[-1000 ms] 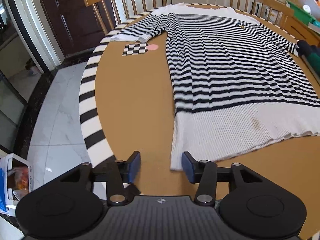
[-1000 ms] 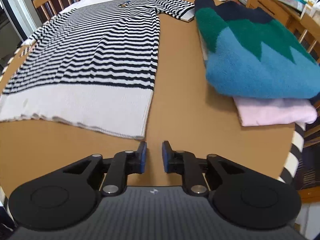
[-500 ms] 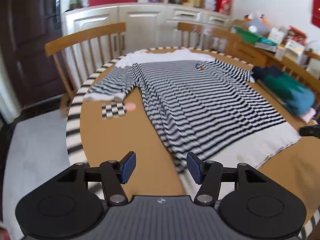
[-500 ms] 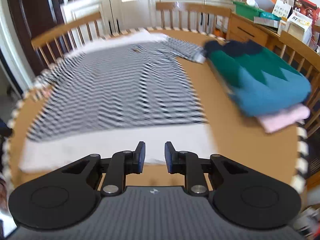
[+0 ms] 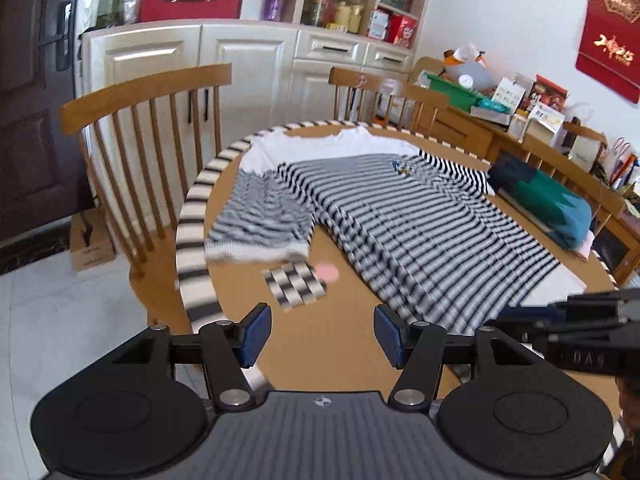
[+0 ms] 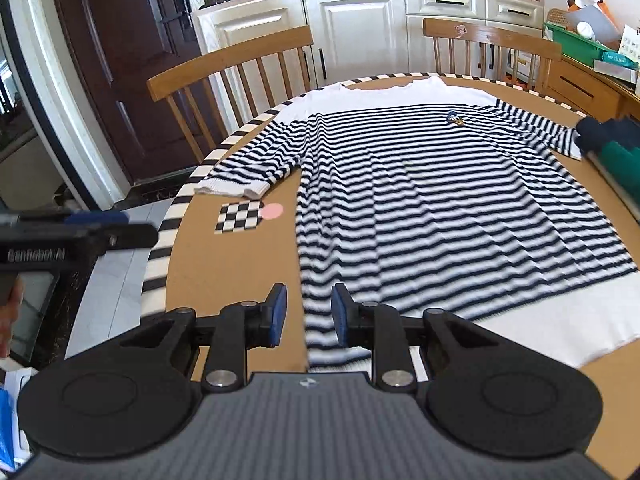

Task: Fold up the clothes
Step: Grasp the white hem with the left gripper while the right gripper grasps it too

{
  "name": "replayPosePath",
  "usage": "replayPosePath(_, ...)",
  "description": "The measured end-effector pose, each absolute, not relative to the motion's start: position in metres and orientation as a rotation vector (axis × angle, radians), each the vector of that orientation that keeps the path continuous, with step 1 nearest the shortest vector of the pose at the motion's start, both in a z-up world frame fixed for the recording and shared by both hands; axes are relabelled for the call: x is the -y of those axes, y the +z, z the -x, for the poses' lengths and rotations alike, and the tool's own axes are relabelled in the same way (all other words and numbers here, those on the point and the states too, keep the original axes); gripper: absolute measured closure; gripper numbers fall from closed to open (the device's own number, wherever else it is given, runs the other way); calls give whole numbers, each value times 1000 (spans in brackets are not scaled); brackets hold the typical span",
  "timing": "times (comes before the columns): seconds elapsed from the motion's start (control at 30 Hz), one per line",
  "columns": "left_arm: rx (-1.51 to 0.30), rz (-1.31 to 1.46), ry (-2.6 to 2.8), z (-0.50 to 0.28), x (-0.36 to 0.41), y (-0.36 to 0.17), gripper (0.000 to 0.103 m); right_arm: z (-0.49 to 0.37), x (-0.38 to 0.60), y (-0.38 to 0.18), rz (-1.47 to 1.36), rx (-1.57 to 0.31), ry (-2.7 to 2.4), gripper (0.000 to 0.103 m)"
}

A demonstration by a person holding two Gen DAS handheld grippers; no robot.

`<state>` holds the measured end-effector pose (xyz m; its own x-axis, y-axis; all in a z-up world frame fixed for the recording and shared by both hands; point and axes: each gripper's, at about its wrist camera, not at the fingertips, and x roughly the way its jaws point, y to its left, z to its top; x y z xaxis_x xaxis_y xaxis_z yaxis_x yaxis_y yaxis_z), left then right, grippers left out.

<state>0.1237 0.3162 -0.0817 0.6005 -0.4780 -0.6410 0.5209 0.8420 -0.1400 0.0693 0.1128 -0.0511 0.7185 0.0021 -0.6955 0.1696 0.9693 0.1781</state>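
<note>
- Knitwear fills most of a round brown desk (image 6: 240, 272) with a black-and-white striped rim: a navy-and-white striped sweater (image 6: 440, 208) with a white hem band, spread flat and not yet folded.
- Its long axis runs away from both cameras. The white collar lies at the far edge by two wooden spindle-back chairs (image 6: 240, 64), and the hem is at the near edge.
- One short sleeve (image 6: 256, 164) reaches out to the left, ending just beside a small black-and-white checkered card (image 6: 238, 218) and a pink dot (image 6: 272, 211).
- Left tongs (image 5: 318, 334) stand spread with nothing between the blue pads. They hang over bare desk at the near left, and the sweater's left side edge lies ahead and to their right.
- Right tongs (image 6: 306, 314) are only narrowly apart and pinch nothing. They hover just above the near left corner of the sweater, whose side edge shows in the gap between the pads.
- A folded teal-and-navy fleece garment (image 5: 548, 204) rests on a pink one at the desk's right side, just beside the other sleeve.
- Judging from this, the right tongs are nearer the cloth, so a grab at that near corner looks the likeliest start.
</note>
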Motion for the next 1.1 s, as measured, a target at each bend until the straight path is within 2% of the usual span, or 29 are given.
replayPosePath(0.2,-727,-126,-654,-200,-307,-95,44,-120,-108,-70,-384,-713,-129,76)
replayPosePath(0.3,-791,-161,-682,-240,-306,-103,48,-157,-108,-85,-467,-721,-135,84)
replayPosePath(0.63,-978,-184,-826,-326,-325,-134,49,-220,-124,-99,-581,-765,-193,84)
replayPosePath(0.87,-1106,-122,-995,-370,-328,-151,51,-235,-136,-112,-723,-747,-356,82)
replayPosePath(0.97,-1142,-107,-1041,-379,-327,-155,51,-241,-145,-115,-748,-724,-430,73)
replayPosePath(1.1,-1189,-85,-1052,-387,-325,-157,51,-248,-151,-120,-791,-709,-491,74)
